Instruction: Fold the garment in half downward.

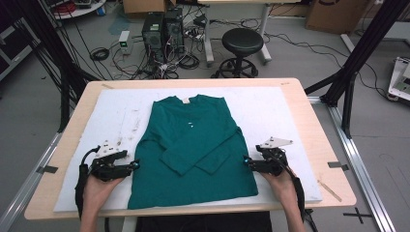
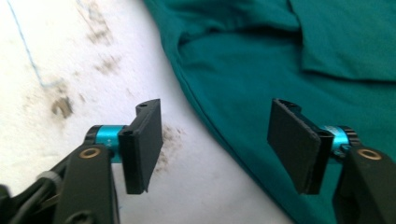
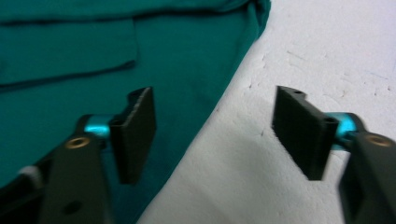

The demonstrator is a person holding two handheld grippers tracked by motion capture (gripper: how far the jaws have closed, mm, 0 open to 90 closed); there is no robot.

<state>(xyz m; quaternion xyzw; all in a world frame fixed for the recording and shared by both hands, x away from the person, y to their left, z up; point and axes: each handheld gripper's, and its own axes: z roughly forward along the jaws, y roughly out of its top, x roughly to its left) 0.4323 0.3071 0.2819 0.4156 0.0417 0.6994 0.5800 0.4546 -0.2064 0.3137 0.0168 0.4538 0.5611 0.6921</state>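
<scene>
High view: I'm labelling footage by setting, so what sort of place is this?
Probably a lab or workshop set up for recording. Desktop computer towers stand on the floor amid loose cables, black frame struts flank the table, and a green shirt lies on a white board.

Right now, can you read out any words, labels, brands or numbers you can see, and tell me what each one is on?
No text can be read.
Neck tag on the green shirt: too small to read.
Cardboard box behind the table: a dark mark, cut off and unreadable.
Left gripper and right gripper: no markings.
</scene>
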